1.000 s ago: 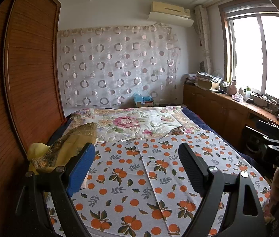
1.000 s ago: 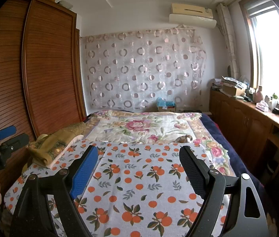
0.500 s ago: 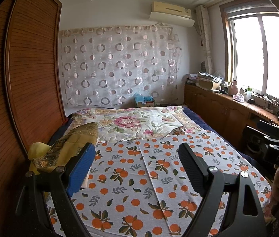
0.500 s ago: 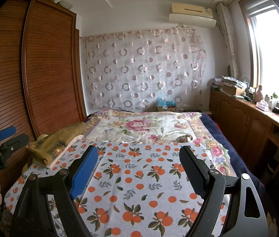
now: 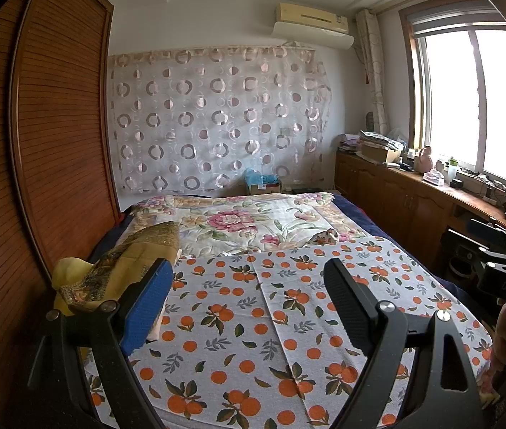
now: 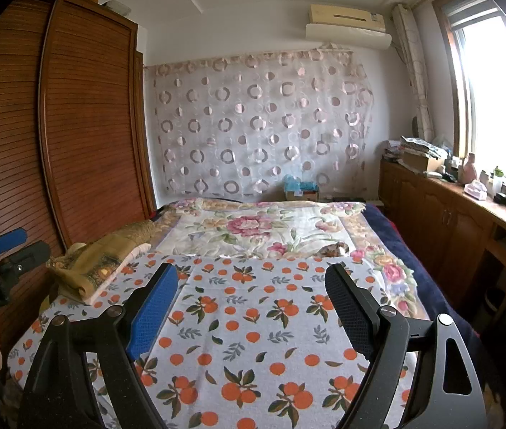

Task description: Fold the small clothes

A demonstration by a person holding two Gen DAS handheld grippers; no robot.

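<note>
White sheet [image 5: 246, 321] with orange fruit print, pink-flowered quilt [image 5: 238, 221], ochre patterned cloth [image 5: 124, 264], circle-dotted curtain [image 5: 217, 125]

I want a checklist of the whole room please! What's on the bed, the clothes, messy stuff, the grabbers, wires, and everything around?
Surface: bed, orange-print sheet laid over floral quilt.
Job's things: folded yellow-brown clothes at the bed's left edge beside the wardrobe.
Clutter: boxes and bottles on the window counter; a box behind the bed.
Grippers: left gripper and right gripper above the sheet, jaws wide, nothing between them.
Cables: nothing clearly seen.
Surroundings: wooden wardrobe, circle-print curtain, air conditioner, bright window.
</note>
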